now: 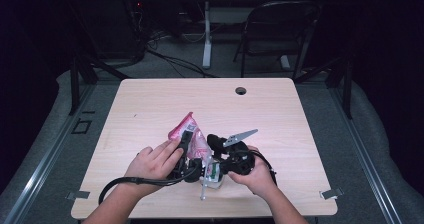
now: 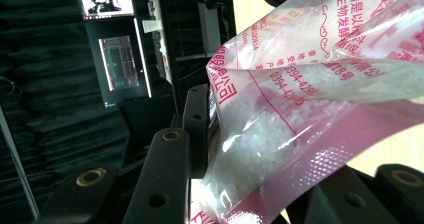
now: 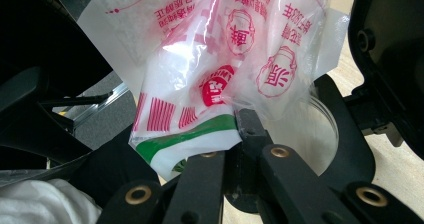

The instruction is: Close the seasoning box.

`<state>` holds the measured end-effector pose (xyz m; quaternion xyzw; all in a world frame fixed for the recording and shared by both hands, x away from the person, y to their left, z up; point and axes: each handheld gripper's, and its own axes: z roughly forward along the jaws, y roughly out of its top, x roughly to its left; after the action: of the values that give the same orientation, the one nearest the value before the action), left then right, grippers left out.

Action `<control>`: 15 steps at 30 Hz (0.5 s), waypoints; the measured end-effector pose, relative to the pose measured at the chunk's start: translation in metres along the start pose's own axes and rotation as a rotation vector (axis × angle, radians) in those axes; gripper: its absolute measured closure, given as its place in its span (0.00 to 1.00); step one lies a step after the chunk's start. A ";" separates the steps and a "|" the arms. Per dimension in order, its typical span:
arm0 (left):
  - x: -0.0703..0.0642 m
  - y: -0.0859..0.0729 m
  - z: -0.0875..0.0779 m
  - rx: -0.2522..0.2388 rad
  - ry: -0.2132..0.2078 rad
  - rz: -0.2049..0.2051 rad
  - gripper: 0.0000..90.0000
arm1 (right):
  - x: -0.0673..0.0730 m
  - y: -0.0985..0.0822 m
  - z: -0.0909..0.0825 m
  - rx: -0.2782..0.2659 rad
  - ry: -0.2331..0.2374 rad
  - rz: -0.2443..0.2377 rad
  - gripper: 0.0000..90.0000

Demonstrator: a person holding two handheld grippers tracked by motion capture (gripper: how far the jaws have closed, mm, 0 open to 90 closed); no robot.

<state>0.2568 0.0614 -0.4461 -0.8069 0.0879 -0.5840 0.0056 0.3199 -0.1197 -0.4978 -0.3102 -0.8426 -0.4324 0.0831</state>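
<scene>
- Gripping a crinkly plastic bag point(image 1: 192, 139) between them, two hand-held grippers meet near the front middle of the wooden table point(image 1: 280, 109).
- The left gripper point(image 2: 260, 184), matte black with brass-coloured rivets, has its jaws closed on the bag's side; in its own view the film bulges between the flat bars, pressed against the near one.
- The right gripper point(image 3: 245, 129) has its narrow black jaws pinched tight together on a lower edge of the bag point(image 3: 210, 74), where a green band and red stripes are printed.
- The bag is thin, glossy and see-through, pink along its sealed, dimpled seam point(image 2: 320, 159) and printed with red characters and round seals; inside lies a white, grainy filling, possibly salt or sugar, though the close views are too blurred to be sure.
- In the high view the bag stands up off the table, tapering to a pink point that leans away from the person, with a pale, stiff strip point(image 1: 204, 184) hanging below it toward the table's front edge.
- A grey three-cornered plate point(image 1: 240, 136) juts from the right gripper, and a thick black cable point(image 1: 130, 182) loops from the left one past the person's left hand point(image 1: 152, 164).
- The tabletop is smooth, light-grained wood with rounded corners and a round hole point(image 1: 241, 90) near its far edge.
- Beyond it, a dark folding chair point(image 1: 280, 29) stands on grey floor.
</scene>
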 end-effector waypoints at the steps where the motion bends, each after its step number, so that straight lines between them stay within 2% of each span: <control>1: 0.000 0.000 0.000 -0.001 0.001 -0.002 0.81 | 0.000 0.000 0.000 -0.001 0.001 0.000 1.00; 15: 0.001 0.001 0.000 -0.004 0.005 0.001 0.81 | 0.002 0.000 0.002 -0.006 0.001 -0.003 1.00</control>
<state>0.2566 0.0603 -0.4452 -0.8054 0.0893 -0.5860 0.0040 0.3189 -0.1172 -0.4979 -0.3091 -0.8416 -0.4353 0.0818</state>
